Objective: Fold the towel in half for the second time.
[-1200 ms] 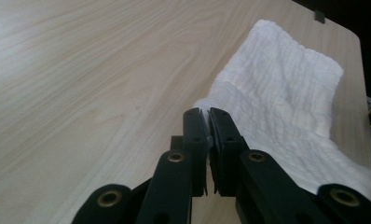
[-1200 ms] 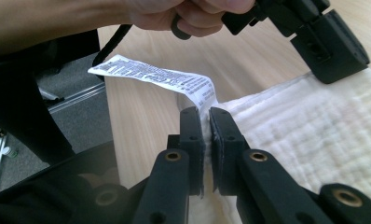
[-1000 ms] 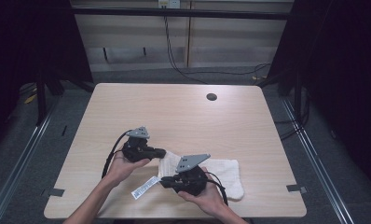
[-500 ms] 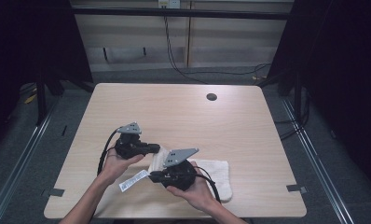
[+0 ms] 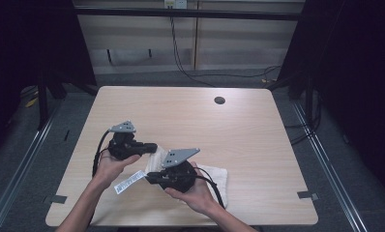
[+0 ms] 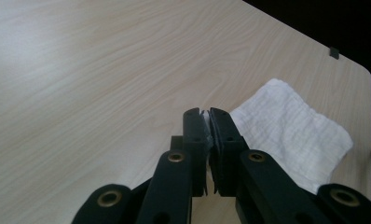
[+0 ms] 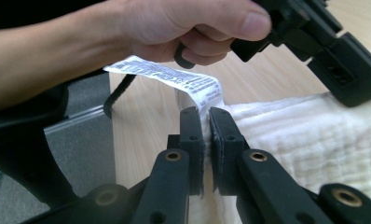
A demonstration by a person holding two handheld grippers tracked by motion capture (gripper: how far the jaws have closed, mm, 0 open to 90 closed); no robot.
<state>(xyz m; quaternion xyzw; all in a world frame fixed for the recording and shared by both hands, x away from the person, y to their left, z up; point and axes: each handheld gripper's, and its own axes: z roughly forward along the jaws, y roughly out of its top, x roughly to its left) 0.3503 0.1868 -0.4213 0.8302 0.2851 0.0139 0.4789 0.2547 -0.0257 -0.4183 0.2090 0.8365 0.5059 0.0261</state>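
**Both tongs clamped on one white cloth, near edge of tabletop**

Left tongs (image 5: 152, 146): jaws nearly together, pinching a thin edge of the white cloth (image 5: 214, 176). In the left gripper view a sliver of white fabric shows between the closed pads at the left tongs (image 6: 207, 122); the rest of the cloth (image 6: 291, 128) spreads out on the wood ahead and to the right of them, its surface lightly creased.

Right tongs (image 5: 149, 178): also clenched on the cloth. In the right gripper view the right tongs (image 7: 206, 119) grip the fabric right where the care label (image 7: 174, 77) is sewn on; the label rises from between the pads and trails off to the left. The cloth (image 7: 314, 140) lies bunched to the right of these tongs.

From above, the label (image 5: 130, 181) sticks out just left of the right tongs, below the left ones. The cloth runs between the two tongs and beyond the right hand (image 5: 193, 191). The left hand (image 5: 111, 164) holds its gripper close beside the other. Bare tabletop (image 5: 205, 125) stretches beyond both.
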